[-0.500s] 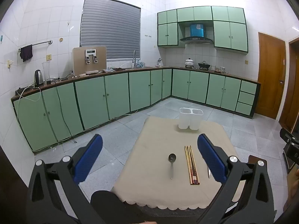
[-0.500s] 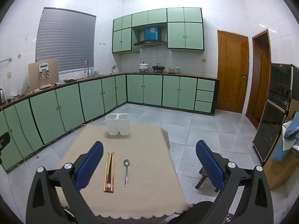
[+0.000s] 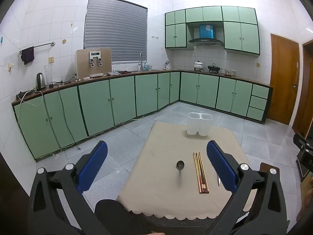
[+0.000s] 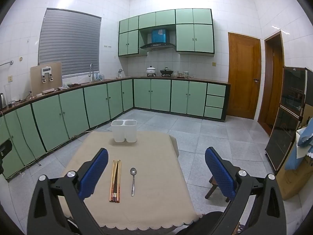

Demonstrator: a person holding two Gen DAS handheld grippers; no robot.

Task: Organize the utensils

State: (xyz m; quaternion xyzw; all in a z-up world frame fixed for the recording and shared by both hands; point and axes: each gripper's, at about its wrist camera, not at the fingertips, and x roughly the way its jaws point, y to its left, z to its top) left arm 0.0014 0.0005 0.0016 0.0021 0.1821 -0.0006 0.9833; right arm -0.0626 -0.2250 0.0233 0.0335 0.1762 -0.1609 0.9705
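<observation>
A small table with a beige cloth (image 3: 166,146) (image 4: 156,156) holds the utensils. A white two-compartment holder (image 3: 199,123) (image 4: 124,130) stands upright at its far edge. A bundle of wooden chopsticks (image 3: 201,172) (image 4: 115,180) lies lengthwise in the middle. A metal spoon (image 3: 180,171) lies left of them. In the right wrist view a spoon (image 4: 133,180) lies right of them. A second metal utensil (image 3: 218,181) peeks out beside my left gripper's right finger. My left gripper (image 3: 156,162) and right gripper (image 4: 156,166) are open and empty, above the table's near edge.
Green cabinets (image 3: 97,105) run along the left and far walls. Grey tile floor (image 4: 215,133) surrounds the table. A wooden stool (image 4: 214,186) stands right of the table. A dark glass cabinet (image 4: 287,121) and a box are at the right. A wooden door (image 4: 243,76) is shut.
</observation>
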